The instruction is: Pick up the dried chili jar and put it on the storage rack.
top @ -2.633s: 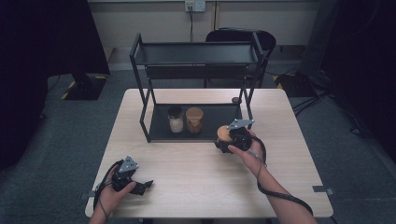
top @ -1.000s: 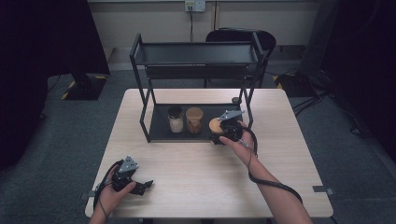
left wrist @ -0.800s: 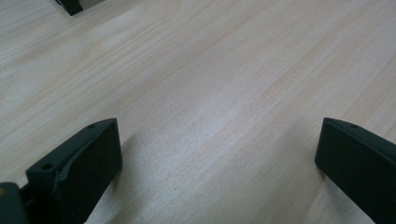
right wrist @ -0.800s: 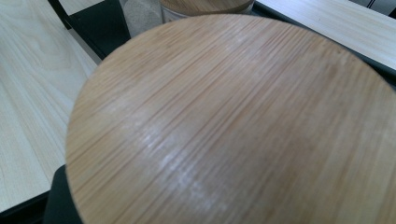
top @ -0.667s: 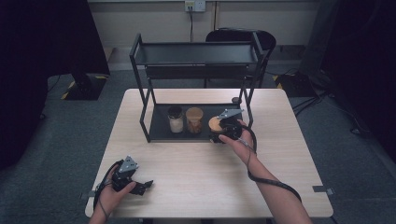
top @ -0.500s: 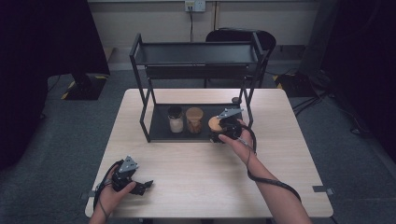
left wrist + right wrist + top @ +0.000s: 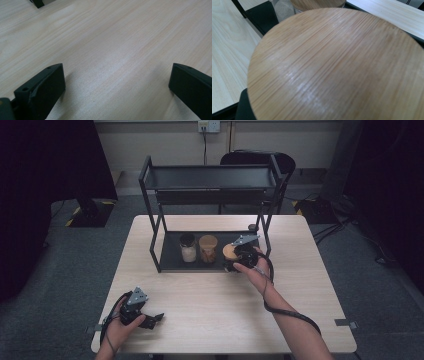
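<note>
Left tool (image 7: 150, 319): near edge of the worktop (image 7: 210, 315), held low in the left hand (image 7: 117, 330); jaws spread wide, nothing between them, bare wood under them in the left gripper view.
Right hand (image 7: 255, 272): reaches in from the near right toward the rack.
Right tool (image 7: 235, 256): at the right end of the rack's bottom tray, pinching the bamboo-lidded jar (image 7: 230, 252); the jar's round lid (image 7: 337, 67) sits close before the camera in the right gripper view.
Rack (image 7: 212, 177): black metal, two levels, stands on the far half of the worktop.
Bottom tray (image 7: 172, 260): holds two more jars left of the held one.
Middle jar (image 7: 208, 249): bamboo lid, brownish contents.
Left jar (image 7: 188, 247): dark top, pale contents.
</note>
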### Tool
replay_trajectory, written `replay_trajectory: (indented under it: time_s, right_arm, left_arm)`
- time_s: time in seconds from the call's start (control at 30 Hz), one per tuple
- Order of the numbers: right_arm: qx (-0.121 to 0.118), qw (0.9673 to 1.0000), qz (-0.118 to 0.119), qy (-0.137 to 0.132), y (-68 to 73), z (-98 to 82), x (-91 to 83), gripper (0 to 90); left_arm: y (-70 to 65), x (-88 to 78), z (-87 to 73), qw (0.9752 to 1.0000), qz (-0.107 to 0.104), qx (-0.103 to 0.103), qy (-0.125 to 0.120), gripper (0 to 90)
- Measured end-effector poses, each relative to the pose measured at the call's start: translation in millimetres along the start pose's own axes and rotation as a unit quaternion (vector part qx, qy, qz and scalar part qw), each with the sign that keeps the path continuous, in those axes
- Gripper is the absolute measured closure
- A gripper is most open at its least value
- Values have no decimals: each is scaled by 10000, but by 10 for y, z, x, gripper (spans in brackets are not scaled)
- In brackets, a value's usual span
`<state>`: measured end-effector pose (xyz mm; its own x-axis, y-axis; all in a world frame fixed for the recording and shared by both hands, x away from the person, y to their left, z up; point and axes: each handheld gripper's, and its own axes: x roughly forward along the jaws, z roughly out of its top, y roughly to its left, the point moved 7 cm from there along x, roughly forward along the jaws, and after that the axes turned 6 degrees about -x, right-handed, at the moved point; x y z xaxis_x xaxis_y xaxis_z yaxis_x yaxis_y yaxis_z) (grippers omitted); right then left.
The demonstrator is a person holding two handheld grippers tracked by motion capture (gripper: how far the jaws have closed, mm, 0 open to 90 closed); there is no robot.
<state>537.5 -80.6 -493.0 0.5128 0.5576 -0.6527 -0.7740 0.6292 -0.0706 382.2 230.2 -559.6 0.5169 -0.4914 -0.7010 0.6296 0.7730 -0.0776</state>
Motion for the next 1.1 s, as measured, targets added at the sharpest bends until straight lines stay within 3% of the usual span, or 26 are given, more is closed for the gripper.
replay_trajectory:
  time_s: [1.1]
  right_arm:
    - [106, 9999, -79, 61, -94, 30, 105, 255]
  left_arm:
    - [0, 0, 0, 10000, 0, -2, -1, 2]
